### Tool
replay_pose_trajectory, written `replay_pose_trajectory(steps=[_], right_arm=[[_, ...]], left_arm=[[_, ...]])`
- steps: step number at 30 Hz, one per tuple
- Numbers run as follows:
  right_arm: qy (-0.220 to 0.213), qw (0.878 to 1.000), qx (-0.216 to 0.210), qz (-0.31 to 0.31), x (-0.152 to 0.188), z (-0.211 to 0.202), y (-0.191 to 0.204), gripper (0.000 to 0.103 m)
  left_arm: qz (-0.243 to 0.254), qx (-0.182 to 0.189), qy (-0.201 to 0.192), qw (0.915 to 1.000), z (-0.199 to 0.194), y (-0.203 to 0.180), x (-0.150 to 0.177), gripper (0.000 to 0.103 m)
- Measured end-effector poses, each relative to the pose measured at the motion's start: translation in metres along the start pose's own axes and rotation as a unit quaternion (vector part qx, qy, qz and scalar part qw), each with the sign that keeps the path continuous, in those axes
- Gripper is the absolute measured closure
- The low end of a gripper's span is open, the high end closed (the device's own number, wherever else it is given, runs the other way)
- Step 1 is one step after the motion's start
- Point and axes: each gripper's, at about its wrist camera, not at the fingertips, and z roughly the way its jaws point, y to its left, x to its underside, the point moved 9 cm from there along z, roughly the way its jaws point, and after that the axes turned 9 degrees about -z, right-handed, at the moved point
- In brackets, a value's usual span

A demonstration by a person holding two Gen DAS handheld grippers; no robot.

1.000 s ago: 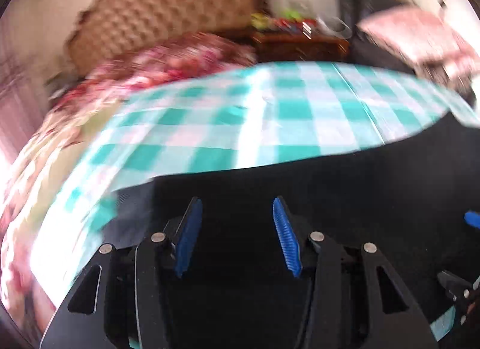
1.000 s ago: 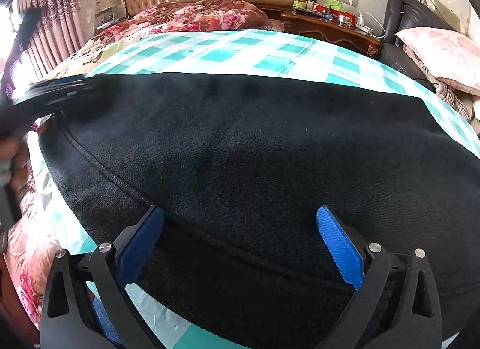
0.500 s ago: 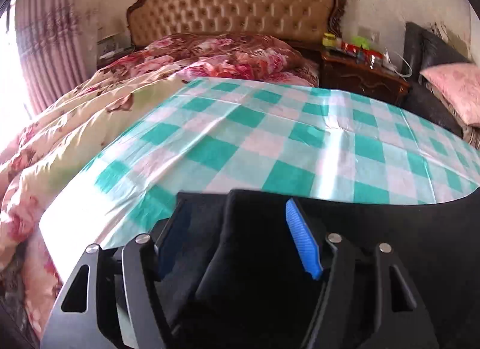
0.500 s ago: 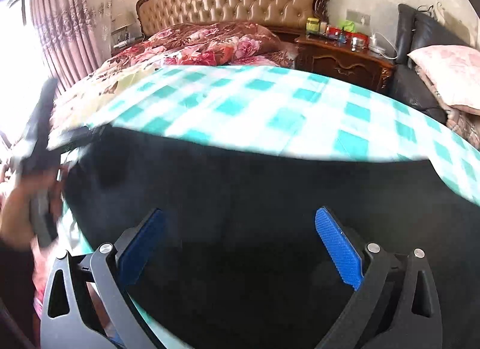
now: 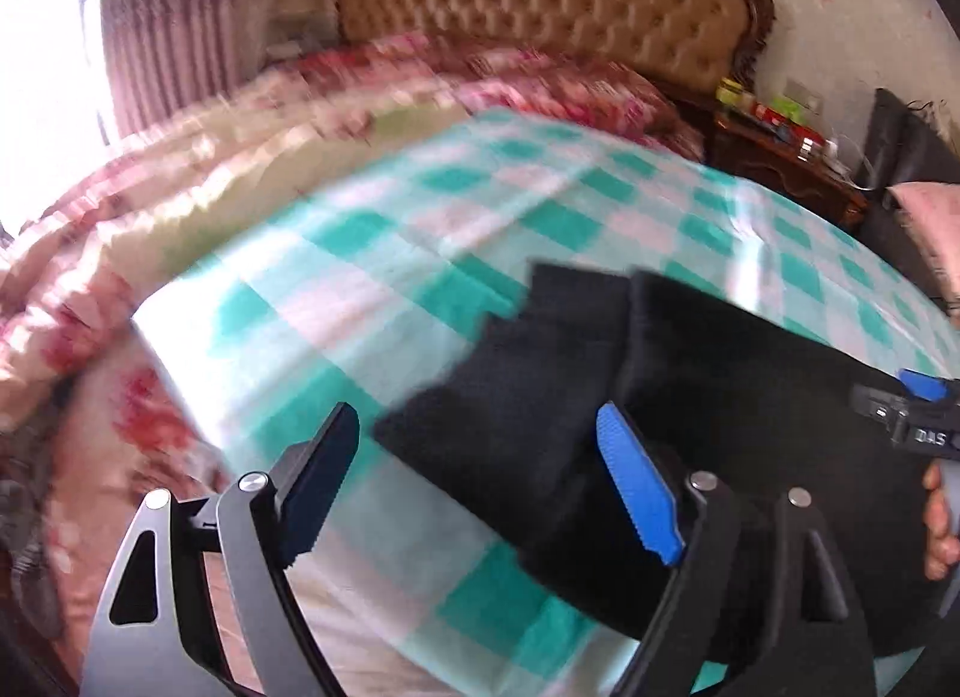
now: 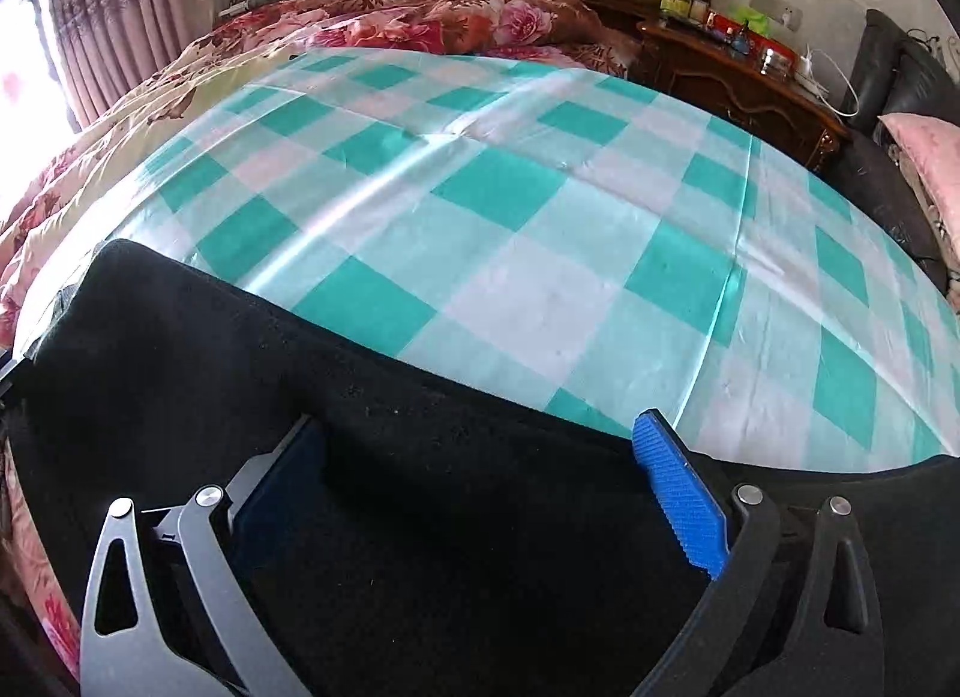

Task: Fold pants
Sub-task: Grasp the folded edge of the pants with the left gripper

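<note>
I have the black pants lying across the near part of the bed, on the green-checked sheet, so the smooth flat cloth gives me a surface to crease against. In the left wrist view the end of the garment shows stepped layers, one edge set back from another, which I read as a fold already stacked there; most of the sheet beyond lies bare, leaving room to carry fabric forward.

My left tool has its fingers spread wide, nothing between them; one blue pad sits over the black cloth, the dark one over the sheet, beside the pants' edge. That view is smeared, so finer contact I cannot judge. My right tool is likewise spread, both fingers straddling the fabric near its far hem, hovering or resting on it — I cannot tell which — and gripping nothing. It also appears at the right edge of the left view, with the operator's hand behind it.

I judge I am between grasps, placed at the two ends to choose the next pinch points. The floral quilt is heaped toward the headboard, well clear.
</note>
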Motion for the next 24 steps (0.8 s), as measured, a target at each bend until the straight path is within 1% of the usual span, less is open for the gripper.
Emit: replay_pose_trajectory(steps=[1,2,3,5,6,8,10,11,12,14,15,16,17,19,20,21,22,24], right_arm=[[0.000,1.000,0.002,-0.001,0.000,0.000,0.001,0.005],[0.000,1.000,0.003,-0.001,0.001,-0.001,0.001,0.005],[-0.001,1.000,0.003,0.000,0.001,-0.001,0.001,0.005],[-0.002,1.000,0.002,0.001,0.000,0.000,0.001,0.005],[-0.002,1.000,0.002,0.001,0.000,0.001,0.001,0.005],[-0.002,1.000,0.003,0.001,0.000,0.000,0.001,0.005],[-0.002,1.000,0.004,0.000,-0.001,0.001,0.001,0.005],[-0.002,1.000,0.005,0.000,-0.001,0.001,0.001,0.005],[-0.003,1.000,0.006,0.000,0.000,0.000,0.001,0.005],[-0.003,1.000,0.006,0.000,0.000,0.000,0.001,0.005],[-0.003,1.000,0.006,0.000,0.000,0.000,0.001,0.005],[-0.004,1.000,0.005,0.000,-0.001,0.000,0.001,0.005],[-0.005,1.000,0.003,0.002,-0.001,-0.001,0.001,0.005],[-0.014,1.000,0.005,0.001,-0.003,-0.005,0.002,0.005],[-0.029,1.000,0.012,0.003,-0.005,-0.014,0.003,0.006],[-0.039,0.999,0.008,0.006,-0.006,-0.021,0.006,0.006],[-0.051,0.999,-0.013,0.008,-0.007,-0.032,0.017,0.006],[-0.057,0.998,-0.031,-0.010,-0.004,-0.046,0.038,0.008]], left_arm=[[-0.001,0.010,-0.012,0.9999,-0.007,-0.003,-0.004,0.022],[-0.002,0.032,-0.018,0.9993,-0.014,-0.010,-0.006,0.023],[0.007,0.065,-0.028,0.9974,-0.024,-0.024,-0.007,0.023],[0.043,0.114,-0.044,0.9915,-0.038,-0.052,-0.003,0.023],[0.061,0.133,-0.043,0.9883,-0.041,-0.065,0.003,0.023],[0.094,0.145,-0.036,0.9843,-0.040,-0.085,0.015,0.023],[0.130,0.140,-0.027,0.9812,-0.032,-0.098,0.029,0.023],[0.138,0.125,-0.023,0.9822,-0.024,-0.096,0.033,0.023],[0.133,0.095,-0.014,0.9865,-0.012,-0.086,0.036,0.023],[0.107,0.068,-0.003,0.9920,0.002,-0.065,0.035,0.025],[0.084,0.042,0.003,0.9956,0.009,-0.046,0.032,0.025],[0.069,0.033,0.006,0.9971,0.011,-0.035,0.030,0.024],[0.040,0.041,0.012,0.9983,0.013,-0.022,0.027,0.021],[0.000,0.073,0.023,0.9971,0.010,-0.008,0.024,0.020],[-0.004,0.072,0.021,0.9971,0.008,-0.004,0.021,0.020],[-0.002,0.068,0.017,0.9975,0.006,0.000,0.020,0.019],[0.000,0.064,0.015,0.9979,0.005,0.004,0.019,0.018],[-0.009,0.064,0.017,0.9978,0.004,0.013,0.015,0.017]])
